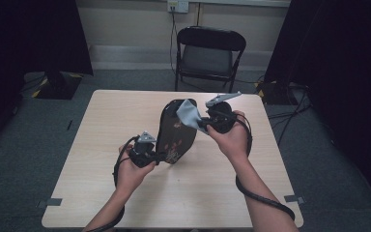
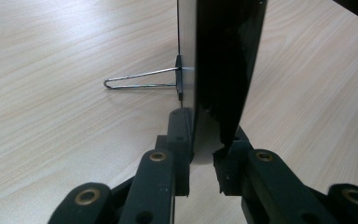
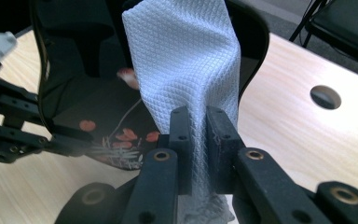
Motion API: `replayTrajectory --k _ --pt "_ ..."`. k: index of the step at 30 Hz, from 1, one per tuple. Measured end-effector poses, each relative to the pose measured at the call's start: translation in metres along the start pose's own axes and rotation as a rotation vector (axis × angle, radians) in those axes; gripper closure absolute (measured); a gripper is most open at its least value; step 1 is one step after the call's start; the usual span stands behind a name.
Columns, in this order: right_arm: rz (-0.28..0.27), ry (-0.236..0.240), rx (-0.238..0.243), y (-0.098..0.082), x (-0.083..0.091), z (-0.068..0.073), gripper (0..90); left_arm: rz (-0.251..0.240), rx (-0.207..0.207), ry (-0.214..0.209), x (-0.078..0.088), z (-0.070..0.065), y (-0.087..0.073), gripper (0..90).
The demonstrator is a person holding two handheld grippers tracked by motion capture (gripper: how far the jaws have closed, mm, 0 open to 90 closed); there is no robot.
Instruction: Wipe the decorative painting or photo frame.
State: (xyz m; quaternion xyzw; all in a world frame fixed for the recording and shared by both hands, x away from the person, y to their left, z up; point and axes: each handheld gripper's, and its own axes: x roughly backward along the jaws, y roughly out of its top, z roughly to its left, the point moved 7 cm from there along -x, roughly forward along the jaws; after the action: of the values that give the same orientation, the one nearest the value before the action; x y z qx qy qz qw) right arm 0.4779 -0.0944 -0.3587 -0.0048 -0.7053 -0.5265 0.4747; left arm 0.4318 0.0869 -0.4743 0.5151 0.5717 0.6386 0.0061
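Left hand-held gripper (image 2: 204,154) pinching one black mirror (image 1: 176,133), right hand-held gripper (image 3: 198,140) pinching one white cloth (image 3: 186,60)

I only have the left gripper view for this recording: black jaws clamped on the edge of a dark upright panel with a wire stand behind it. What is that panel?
Observer: In the high view it is a rounded black tabletop mirror, held upright on the table by the left gripper.
Operator: What is the other hand doing?
Observer: The right gripper is shut on a pale blue cloth, which lies against the mirror's face.
Operator: Anything on the mirror itself?
Observer: Its lower part carries an orange flower pattern, seen in the right gripper view.
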Motion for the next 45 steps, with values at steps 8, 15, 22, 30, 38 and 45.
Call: replayTrajectory --k 8,15,22,30,38,45 --pt "0.040 0.016 -0.017 -0.027 -0.019 0.003 82.5 0.001 0.002 0.000 0.000 0.000 0.000 78.5" --pt "0.075 0.026 -0.032 -0.052 -0.036 0.007 82.5 0.002 0.002 0.000 0.000 0.000 0.000 78.4" --pt "0.118 0.052 -0.054 -0.078 -0.055 0.014 82.4 0.005 0.001 0.002 0.000 0.000 0.000 78.4" --pt "0.159 0.062 -0.075 -0.105 -0.072 0.017 82.4 0.006 -0.002 0.003 0.000 0.000 0.000 78.4" --pt "0.208 0.065 -0.077 -0.130 -0.083 0.020 82.4 0.006 -0.003 0.005 0.000 0.000 0.000 78.4" --pt "0.237 0.060 -0.073 -0.140 -0.084 0.020 82.4 0.007 -0.001 0.007 0.000 0.000 0.000 78.4"
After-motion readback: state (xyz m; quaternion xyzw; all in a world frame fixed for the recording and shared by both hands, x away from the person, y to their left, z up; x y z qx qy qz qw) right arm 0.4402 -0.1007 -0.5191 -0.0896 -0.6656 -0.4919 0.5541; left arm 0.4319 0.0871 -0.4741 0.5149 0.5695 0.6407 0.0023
